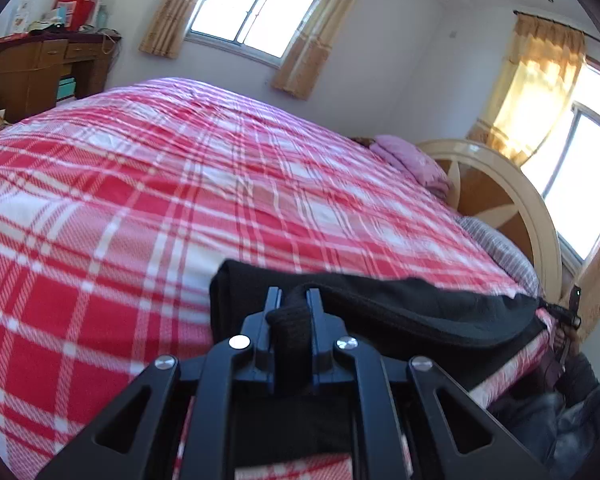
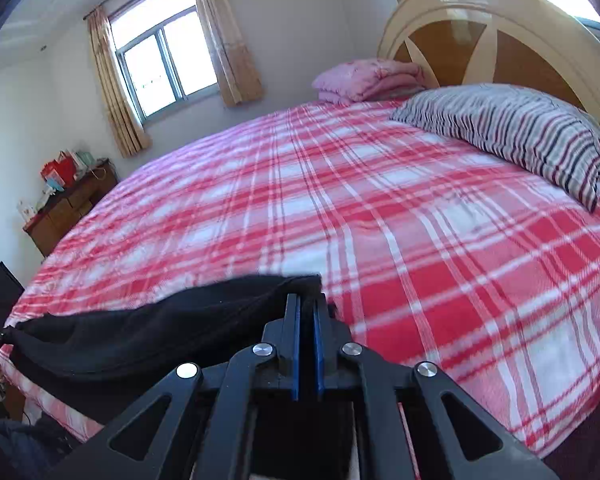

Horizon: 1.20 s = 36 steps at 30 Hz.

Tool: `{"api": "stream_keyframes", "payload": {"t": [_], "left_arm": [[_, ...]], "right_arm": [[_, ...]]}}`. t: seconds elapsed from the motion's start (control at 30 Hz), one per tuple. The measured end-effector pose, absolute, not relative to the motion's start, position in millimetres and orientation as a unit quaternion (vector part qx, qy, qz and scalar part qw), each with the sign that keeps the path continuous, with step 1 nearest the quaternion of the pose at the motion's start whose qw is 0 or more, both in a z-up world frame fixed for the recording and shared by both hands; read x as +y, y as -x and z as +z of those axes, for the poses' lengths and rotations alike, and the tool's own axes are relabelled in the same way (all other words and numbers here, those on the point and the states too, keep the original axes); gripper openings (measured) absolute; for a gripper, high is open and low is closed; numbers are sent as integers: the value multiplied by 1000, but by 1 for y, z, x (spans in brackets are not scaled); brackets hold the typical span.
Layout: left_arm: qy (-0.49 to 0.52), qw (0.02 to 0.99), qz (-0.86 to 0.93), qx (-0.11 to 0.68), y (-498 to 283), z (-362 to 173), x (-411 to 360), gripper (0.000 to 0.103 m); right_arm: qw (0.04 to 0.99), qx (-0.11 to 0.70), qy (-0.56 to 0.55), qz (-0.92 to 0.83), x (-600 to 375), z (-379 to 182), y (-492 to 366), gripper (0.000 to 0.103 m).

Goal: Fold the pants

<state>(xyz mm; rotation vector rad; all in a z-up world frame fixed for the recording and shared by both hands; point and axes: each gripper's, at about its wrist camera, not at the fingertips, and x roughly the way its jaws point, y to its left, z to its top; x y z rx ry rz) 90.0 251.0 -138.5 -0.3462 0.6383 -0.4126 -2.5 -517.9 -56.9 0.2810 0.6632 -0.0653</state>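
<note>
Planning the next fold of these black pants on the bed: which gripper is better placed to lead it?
Neither clearly: the left gripper and right gripper each clamp an end of the black pants, stretched over the bed edge. Probably move together.

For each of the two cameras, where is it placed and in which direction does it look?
Left wrist: sits on the left hand-held gripper, looks across the red-and-white plaid bedspread toward a window; its fingers clamp the black fabric pants.
Right wrist: sits on the right hand-held gripper, looks toward the striped pillow and cream arched wooden headboard; its fingers clamp the pants' other end.
Shared: bedspread, pants, folded pink blanket, headboard.
</note>
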Motion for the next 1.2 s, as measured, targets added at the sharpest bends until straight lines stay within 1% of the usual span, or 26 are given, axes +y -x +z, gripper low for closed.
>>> {"api": "stream_keyframes", "payload": {"t": [0.07, 0.13, 0.17, 0.2, 0.23, 0.27, 0.3, 0.4, 0.43, 0.5, 0.57, 0.63, 0.7, 0.8, 0.9, 1.0, 1.07, 1.1, 1.13, 1.2], "left_arm": [[147, 917, -203, 311, -82, -144, 248, 15], [140, 918, -199, 314, -78, -147, 250, 25], [138, 918, -199, 313, -76, -148, 252, 27], [138, 919, -200, 311, -73, -148, 255, 32], [137, 920, -200, 309, -71, -147, 257, 39], [135, 921, -200, 305, -66, -145, 260, 43], [134, 923, -200, 300, -62, -145, 262, 50], [122, 929, -194, 290, -47, -140, 272, 53], [120, 931, -186, 288, -44, -140, 276, 56], [120, 936, -166, 287, -37, -139, 289, 59], [131, 936, -153, 288, -33, -140, 300, 59], [142, 935, -157, 285, -29, -138, 302, 59], [137, 933, -169, 287, -26, -135, 297, 59], [127, 929, -183, 297, -24, -135, 282, 59], [123, 924, -196, 304, -26, -141, 266, 59], [112, 923, -197, 312, -32, -146, 249, 59], [101, 923, -190, 318, -38, -148, 239, 59], [93, 925, -187, 318, -37, -147, 236, 56], [84, 926, -180, 321, -37, -147, 233, 45], [66, 926, -164, 333, -40, -146, 230, 36]], "right_arm": [[932, 336, -133, -36, -518, -64, 7, 6], [927, 352, -122, -38, -517, -70, 10, 6], [927, 352, -123, -40, -518, -69, 13, 6], [926, 354, -124, -41, -519, -69, 16, 14], [924, 359, -122, -47, -520, -67, 18, 20], [922, 364, -118, -56, -521, -64, 20, 35], [923, 363, -114, -65, -521, -60, 24, 43], [925, 358, -97, -79, -516, -49, 33, 43], [928, 353, -86, -83, -511, -43, 36, 43], [932, 346, -71, -83, -498, -32, 38, 43], [938, 336, -61, -62, -478, -22, 37, 43], [943, 330, -27, -32, -442, -11, 28, 43], [945, 327, 23, 8, -394, -3, 21, 43], [937, 333, 70, 77, -327, -3, 8, 43], [918, 343, 114, 163, -250, -16, -4, 43], [886, 362, 159, 244, -172, -43, -17, 43], [869, 369, 178, 278, -137, -58, -21, 43], [857, 374, 192, 298, -114, -68, -23, 43], [850, 377, 200, 309, -102, -75, -24, 43], [836, 386, 210, 328, -78, -89, -26, 43]]}}
